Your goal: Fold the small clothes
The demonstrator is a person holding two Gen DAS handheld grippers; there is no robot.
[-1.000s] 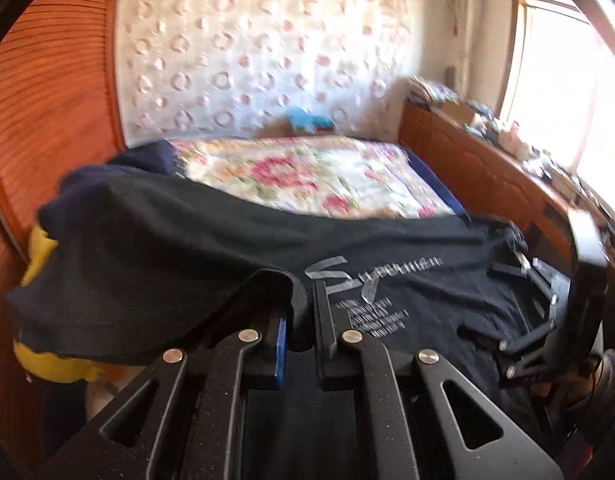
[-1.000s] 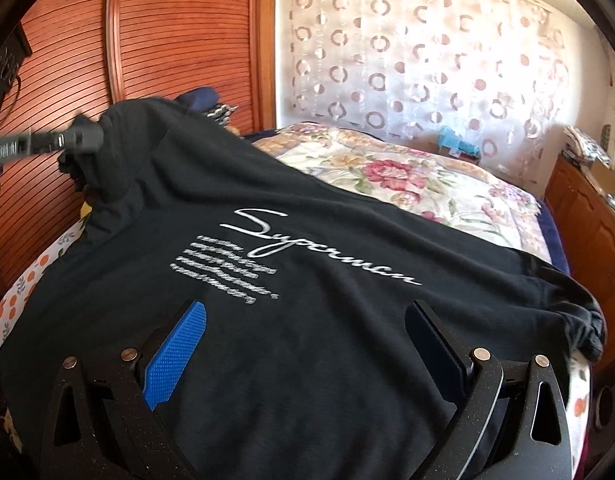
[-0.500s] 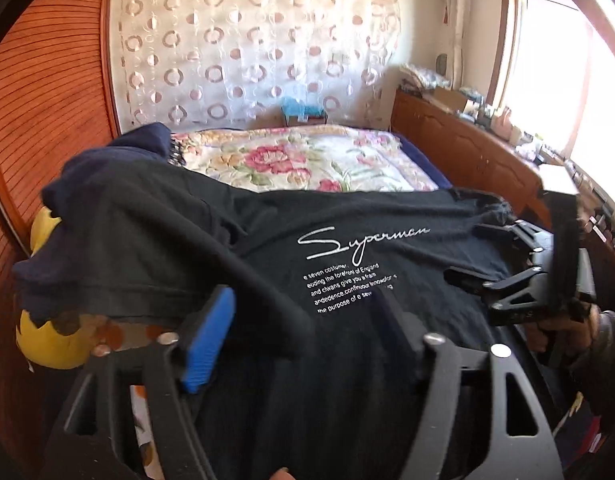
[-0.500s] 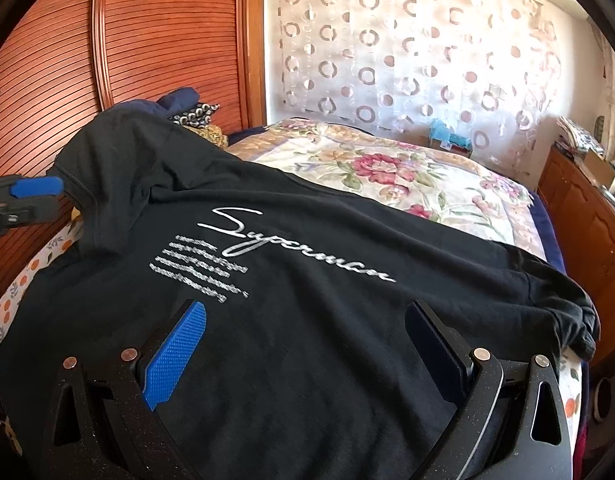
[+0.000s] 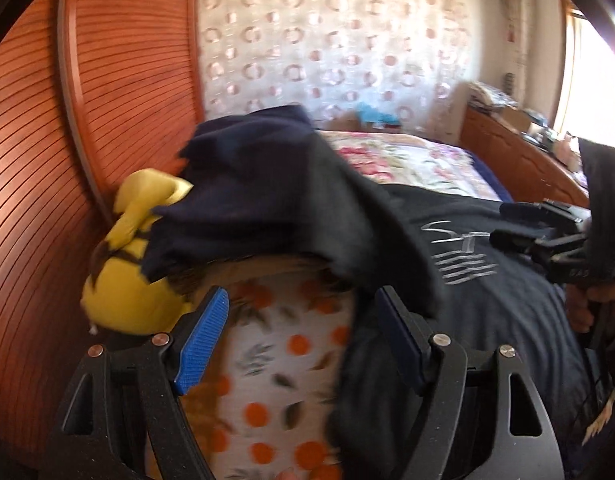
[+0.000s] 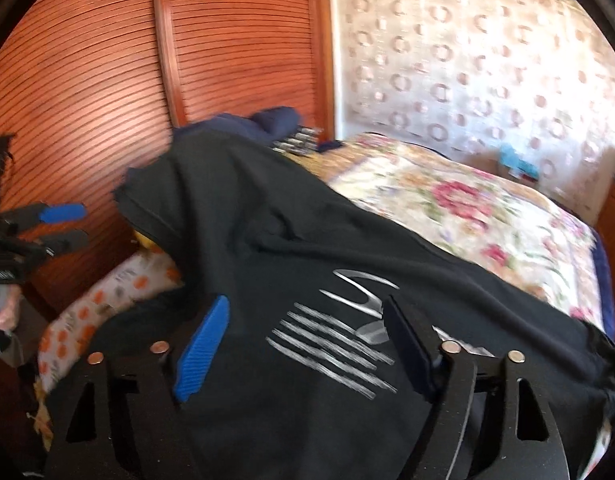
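A black T-shirt (image 5: 487, 320) with white script print lies spread over the bed, one side draped up over a heap at the left (image 6: 287, 240). My left gripper (image 5: 303, 328) is open and empty. It hangs over the orange-dotted sheet (image 5: 275, 360), with its right finger at the shirt's edge. It also shows at the left edge of the right wrist view as the left gripper (image 6: 73, 225), held by a hand. My right gripper (image 6: 307, 340) hovers over the print, its jaws closing, the pads apart and not pressing the cloth. In the left wrist view the right gripper (image 5: 499, 224) shows at the far right.
A yellow plush toy (image 5: 127, 272) and a navy garment (image 5: 259, 168) are piled by the slatted wooden door (image 6: 235, 40). A floral bedspread (image 6: 467, 216) covers the far bed. A cluttered wooden dresser (image 5: 519, 152) runs under the window at right.
My left gripper let go of the shirt, opened and swung left off it, over the dotted sheet. My right gripper shifted left over the print and its jaws narrowed.
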